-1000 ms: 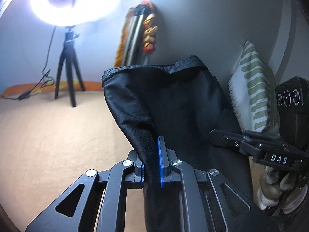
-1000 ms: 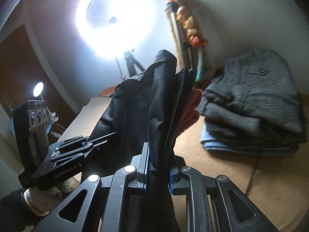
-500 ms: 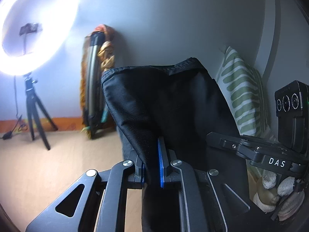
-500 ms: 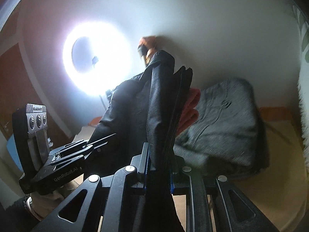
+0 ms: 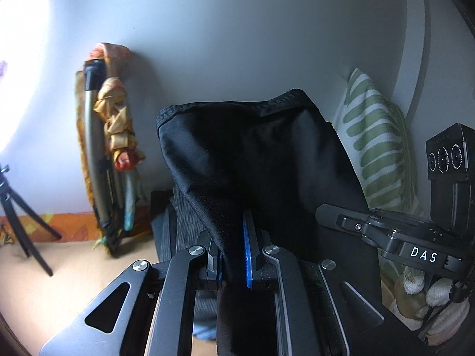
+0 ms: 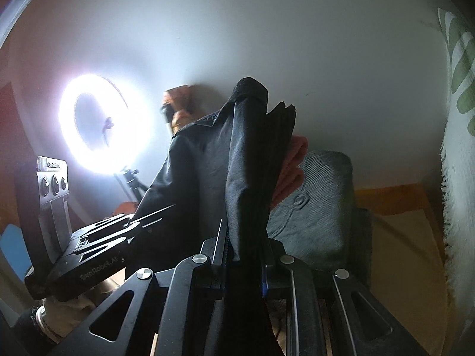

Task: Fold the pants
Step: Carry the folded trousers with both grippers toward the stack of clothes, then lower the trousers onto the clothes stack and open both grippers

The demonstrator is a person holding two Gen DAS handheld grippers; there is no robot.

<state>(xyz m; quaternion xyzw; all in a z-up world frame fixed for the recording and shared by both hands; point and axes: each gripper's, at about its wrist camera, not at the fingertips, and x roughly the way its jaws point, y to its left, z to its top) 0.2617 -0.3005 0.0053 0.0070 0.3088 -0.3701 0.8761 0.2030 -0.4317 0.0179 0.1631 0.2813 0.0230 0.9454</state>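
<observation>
The black pants [image 5: 261, 160] hang bunched in the air, held at two spots. My left gripper [image 5: 233, 255] is shut on one edge of the cloth, whose hem stands up in front of the wall. In the right wrist view my right gripper [image 6: 243, 267] is shut on several gathered layers of the black pants [image 6: 246, 160]. The other gripper [image 5: 386, 234] shows at the right of the left wrist view, and at the left [image 6: 98, 255] of the right wrist view, each held by a gloved hand [image 5: 421, 287]. The lower part of the pants is hidden below the fingers.
A stack of folded grey and orange clothes [image 6: 314, 207] lies just ahead on the tan bed surface [image 5: 59, 273]. A green striped pillow [image 5: 374, 154] leans at the right wall. A rolled mat with orange cloth [image 5: 109, 148] stands against the wall; a ring light [image 6: 101, 124] on a tripod glows left.
Both grippers have swung right and risen with the pants in them. The ring light slid out of the left wrist view; the folded stack came closer in the right wrist view.
</observation>
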